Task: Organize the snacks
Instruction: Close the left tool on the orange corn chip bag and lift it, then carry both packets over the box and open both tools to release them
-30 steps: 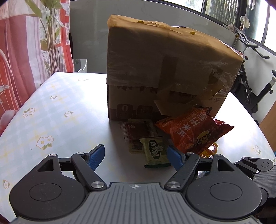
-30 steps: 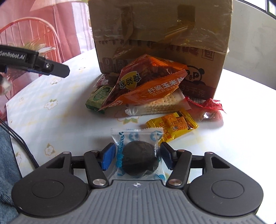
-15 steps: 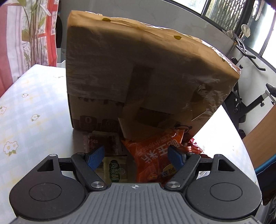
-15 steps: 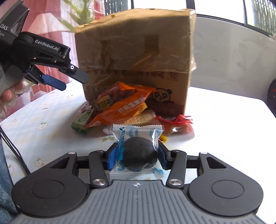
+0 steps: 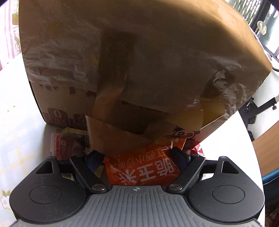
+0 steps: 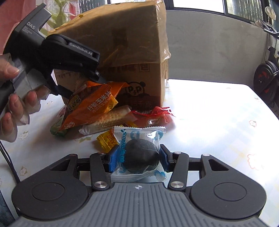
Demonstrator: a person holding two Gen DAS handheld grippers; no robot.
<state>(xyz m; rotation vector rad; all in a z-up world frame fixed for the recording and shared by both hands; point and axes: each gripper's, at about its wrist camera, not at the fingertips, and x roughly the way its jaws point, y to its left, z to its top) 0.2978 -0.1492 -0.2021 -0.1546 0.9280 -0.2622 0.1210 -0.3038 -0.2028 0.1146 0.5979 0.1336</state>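
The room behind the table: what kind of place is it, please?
Probably a home, perhaps a dining corner. A flowered tablecloth covers the table, an exercise bike stands by the window, and a red curtain hangs at the left.

A white table [image 6: 218,108] with a pale checked cloth printed with small flowers fills the lower part of both views, brightly lit by daylight so that its far side glares. Behind it stands a plain grey wall [image 6: 214,43], and above that a row of dark-framed windows [image 6: 198,4] lets in the light. An exercise bike [image 6: 266,73] stands at the right, near the table's far corner. At the left hang red and white curtains [image 6: 73,7] with a leafy green plant [image 6: 59,19] before them. A brown wooden surface [image 5: 266,148] shows beyond the table's right edge.
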